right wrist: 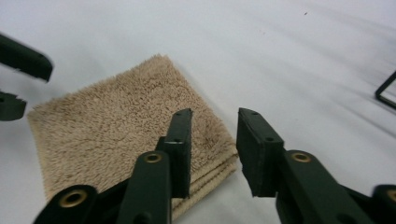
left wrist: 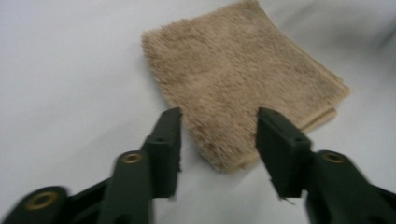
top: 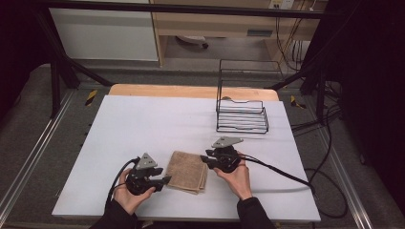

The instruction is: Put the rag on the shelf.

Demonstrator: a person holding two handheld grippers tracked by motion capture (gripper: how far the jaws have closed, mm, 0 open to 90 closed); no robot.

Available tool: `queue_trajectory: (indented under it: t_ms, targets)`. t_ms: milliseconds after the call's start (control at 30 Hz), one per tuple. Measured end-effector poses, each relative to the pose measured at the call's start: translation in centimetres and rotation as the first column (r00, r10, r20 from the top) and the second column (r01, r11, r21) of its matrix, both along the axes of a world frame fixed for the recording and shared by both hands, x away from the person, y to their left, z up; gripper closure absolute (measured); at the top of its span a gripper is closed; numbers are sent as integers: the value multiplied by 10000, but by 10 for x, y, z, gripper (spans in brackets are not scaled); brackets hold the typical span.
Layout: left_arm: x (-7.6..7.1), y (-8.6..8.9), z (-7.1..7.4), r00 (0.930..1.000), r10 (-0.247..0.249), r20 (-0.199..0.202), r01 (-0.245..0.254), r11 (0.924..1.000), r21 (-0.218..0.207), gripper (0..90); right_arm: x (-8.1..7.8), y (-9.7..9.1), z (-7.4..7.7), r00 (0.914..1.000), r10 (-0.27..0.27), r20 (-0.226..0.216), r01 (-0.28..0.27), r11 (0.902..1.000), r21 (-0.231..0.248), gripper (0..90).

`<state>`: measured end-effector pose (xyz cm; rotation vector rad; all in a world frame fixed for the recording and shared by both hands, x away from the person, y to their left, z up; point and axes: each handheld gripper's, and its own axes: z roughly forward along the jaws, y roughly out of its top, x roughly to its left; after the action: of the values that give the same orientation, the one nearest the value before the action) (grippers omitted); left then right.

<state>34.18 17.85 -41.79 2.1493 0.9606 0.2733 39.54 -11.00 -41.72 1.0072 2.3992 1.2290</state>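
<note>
A folded tan towel [top: 187, 171] lies flat on the white table [top: 143, 119] near its front edge. My left gripper [top: 165, 180] sits just left of the towel, held in a hand, and its jaws point at the towel's near corner. In the left gripper view the towel [left wrist: 238, 74] lies ahead, and the left gripper [left wrist: 219, 116] is open with the pads off the cloth. My right gripper [top: 206, 161] is at the towel's right edge. It is open too [right wrist: 215, 116], poised over the layered corner of the towel [right wrist: 116, 126] without pressing it.
A black wire rack [top: 241, 117] stands at the back right of the table, and a piece of it [right wrist: 385, 91] shows at the right gripper view's edge. A black cable [top: 282, 171] trails right from the right gripper. The left gripper's jaws [right wrist: 23, 60] show beyond the towel.
</note>
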Motion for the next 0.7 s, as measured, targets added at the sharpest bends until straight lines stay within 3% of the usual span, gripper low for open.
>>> queue_trajectory:
  t_ms: [100, 133, 167, 267, 333, 367, 467, 567, 700]
  targets:
    - [11, 2, 2, 10000, -1, -7, 1, 9999, -120, 314, -4, -11, 6, 9996, -257, -137, 263, 9986, 448, 493]
    - [16, 2, 2, 10000, 18, -55, -18, 10000, -48, 314, -4, -11, 6, 9996, -257, -137, 263, 9986, 448, 493]
    - [21, 2, 2, 9999, 51, -129, -51, 10000, -22, 218, -5, -18, 5, 9986, -488, -222, 499, 9975, 499, 417]
    - [35, 0, 0, 9994, 239, -231, -242, 9996, -124, 165, -6, -26, 2, 9973, -726, -110, 731, 9961, 486, 329]
    - [43, -3, -2, 9994, 320, -162, -321, 9995, -43, 96, -9, -36, -3, 9948, -944, -388, 964, 9939, 529, 263]
    - [46, -5, -3, 9988, 443, -228, -442, 9990, 63, 93, -10, -40, -5, 9940, -1002, -447, 1026, 9932, 552, 210]
    - [58, -8, -7, 9971, 683, -326, -670, 9970, 378, 103, -12, -46, -8, 9920, -1096, -622, 1129, 9922, 523, 164]
    - [68, -12, -10, 9954, 820, -504, -804, 9962, 342, 133, -17, -56, -11, 9901, -1134, -828, 1189, 9908, 642, 135]
    - [80, -15, -12, 9937, 1035, -437, -1025, 9944, 239, 228, -22, -65, -14, 9882, -1262, -869, 1341, 9867, 918, 105]
